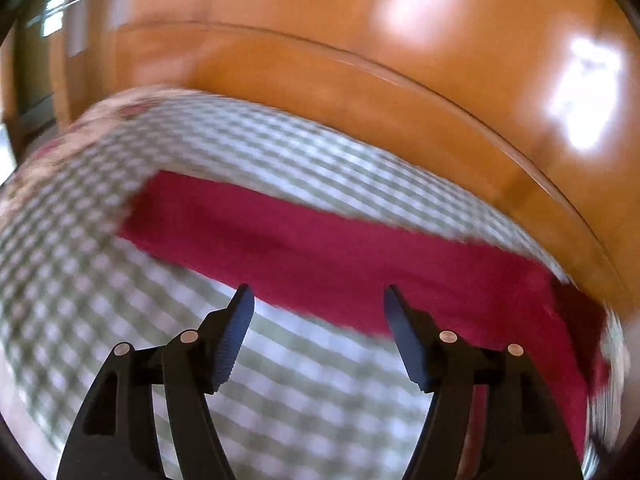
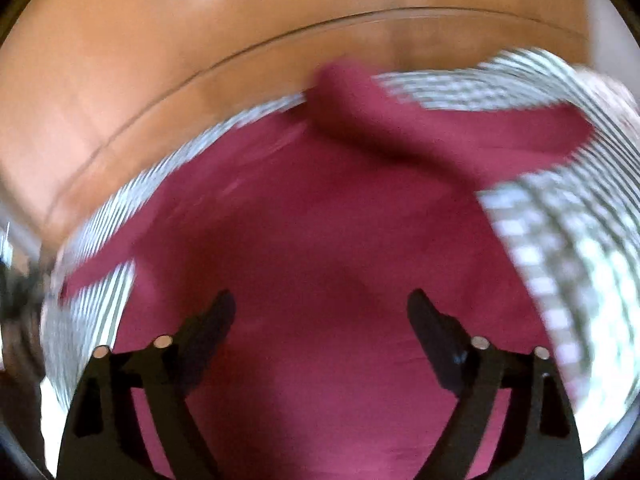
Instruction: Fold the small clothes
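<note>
The red garment [image 2: 328, 240] blurs over the checked cloth [image 1: 80, 280], edges cut off, beneath my gaping, empty left claw [image 1: 319, 294] and right claw [image 2: 321, 300].

Glossy orange wooden table [image 1: 400, 60], bright light reflections.

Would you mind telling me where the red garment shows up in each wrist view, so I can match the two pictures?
Left wrist view: the red garment is a slanted band across the middle, beyond the open left gripper.
Right wrist view: the red garment fills the centre, under the open right gripper.
Shared landmark: the checked cloth beneath it, on the wooden table.
</note>
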Demonstrator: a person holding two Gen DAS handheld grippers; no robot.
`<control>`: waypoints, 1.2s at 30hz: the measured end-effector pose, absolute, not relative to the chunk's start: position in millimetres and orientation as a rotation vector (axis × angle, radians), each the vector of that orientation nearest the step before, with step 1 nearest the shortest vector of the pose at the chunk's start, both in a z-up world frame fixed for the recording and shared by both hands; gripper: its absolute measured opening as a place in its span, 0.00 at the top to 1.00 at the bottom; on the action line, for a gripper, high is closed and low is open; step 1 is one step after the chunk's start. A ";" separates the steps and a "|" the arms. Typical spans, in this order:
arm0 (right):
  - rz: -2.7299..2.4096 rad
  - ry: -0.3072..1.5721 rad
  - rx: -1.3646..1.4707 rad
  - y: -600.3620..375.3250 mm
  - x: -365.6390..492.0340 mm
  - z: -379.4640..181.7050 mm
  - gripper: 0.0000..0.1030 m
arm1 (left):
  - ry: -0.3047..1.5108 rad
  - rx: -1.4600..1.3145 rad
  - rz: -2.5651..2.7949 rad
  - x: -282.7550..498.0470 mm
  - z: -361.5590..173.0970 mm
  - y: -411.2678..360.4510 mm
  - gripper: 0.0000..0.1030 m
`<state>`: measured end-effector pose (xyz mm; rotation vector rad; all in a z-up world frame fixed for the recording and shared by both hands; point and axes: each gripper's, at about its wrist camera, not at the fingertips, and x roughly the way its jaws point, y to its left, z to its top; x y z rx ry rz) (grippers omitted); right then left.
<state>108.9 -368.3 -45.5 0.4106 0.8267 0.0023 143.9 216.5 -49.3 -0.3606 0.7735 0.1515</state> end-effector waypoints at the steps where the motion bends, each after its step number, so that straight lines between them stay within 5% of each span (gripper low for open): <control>1: -0.044 0.813 0.456 -392.6 109.3 -44.9 0.28 | 0.772 -0.339 0.106 140.6 -51.3 195.9 0.36; 10: -0.342 0.792 0.820 -583.2 154.1 -78.5 0.47 | 0.892 -0.102 -0.247 115.1 -90.3 31.8 0.36; 19: -0.415 0.772 0.912 -655.7 227.3 -93.9 0.50 | 0.977 -0.067 -0.229 110.8 -117.8 9.7 0.36; 20: -0.421 0.776 0.904 -659.9 235.4 -92.7 0.53 | 0.980 -0.067 -0.225 110.7 -118.6 8.7 0.36; 22: -0.417 0.802 0.863 -662.9 247.8 -92.2 0.83 | 0.984 -0.061 -0.224 109.4 -119.8 7.3 0.34; 24: -0.438 0.803 0.745 -662.9 255.7 -77.7 0.94 | 0.988 -0.049 -0.217 109.4 -120.6 5.0 0.34; 30: -0.612 0.638 0.540 -689.8 225.2 -30.9 0.95 | 1.002 -0.062 -0.218 110.2 -118.2 7.4 0.34; 36: -0.707 0.761 0.578 -720.0 216.1 -68.8 1.00 | 1.008 -0.062 -0.223 100.0 -110.8 13.3 0.34</control>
